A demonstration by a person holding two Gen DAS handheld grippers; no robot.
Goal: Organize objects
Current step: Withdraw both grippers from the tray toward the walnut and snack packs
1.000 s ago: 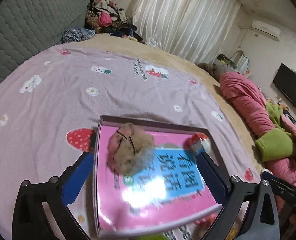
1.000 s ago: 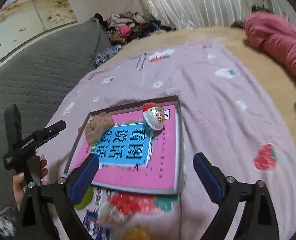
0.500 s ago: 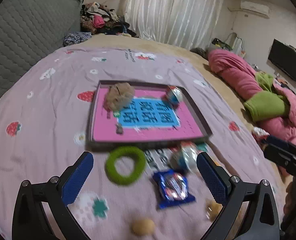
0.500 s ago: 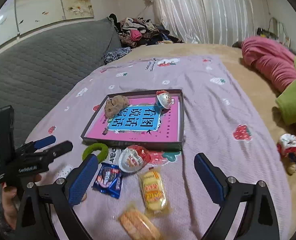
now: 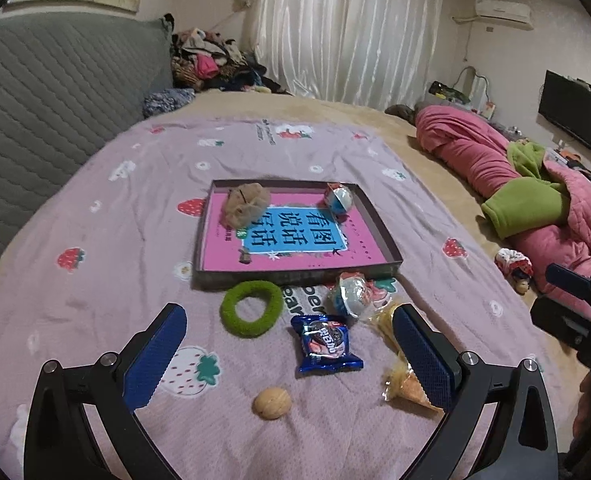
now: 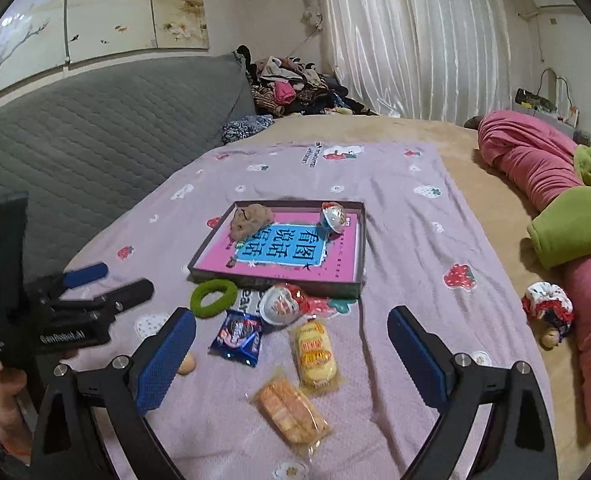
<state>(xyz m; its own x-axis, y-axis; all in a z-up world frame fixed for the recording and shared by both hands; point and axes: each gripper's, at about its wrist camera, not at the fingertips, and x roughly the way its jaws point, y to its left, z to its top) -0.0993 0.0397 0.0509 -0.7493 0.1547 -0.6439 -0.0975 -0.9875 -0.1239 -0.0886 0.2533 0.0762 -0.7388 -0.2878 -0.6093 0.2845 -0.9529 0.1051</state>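
Note:
A shallow dark tray [image 5: 379, 228] [image 6: 361, 240] with a pink and blue printed floor lies on the lilac bedspread. Inside it sit a brown fuzzy scrunchie [image 5: 245, 202] [image 6: 251, 218] and a toy egg [image 5: 337, 199] [image 6: 332, 216]. In front of the tray lie a green fuzzy ring [image 5: 251, 314] [image 6: 214, 297], a second toy egg [image 5: 349, 296] [image 6: 281, 304], a blue cookie pack [image 5: 325, 344] [image 6: 237, 337], a walnut [image 5: 272, 402], and two wrapped cakes [image 6: 315, 352] [image 6: 287, 410]. My left gripper [image 5: 289, 360] and right gripper [image 6: 291, 356] both hang open above these, holding nothing.
A grey quilted headboard [image 6: 75, 132] runs along the left. A pink and green quilt [image 5: 515, 184] is heaped at the right, with a small doll [image 6: 547, 308] beside it. Clothes [image 5: 211, 60] pile at the far end before white curtains. The left gripper's body [image 6: 55, 320] shows in the right wrist view.
Both grippers have pulled back and up from the tray. The loose items in front of the tray have come into view. The scrunchie and toy egg stay in the tray.

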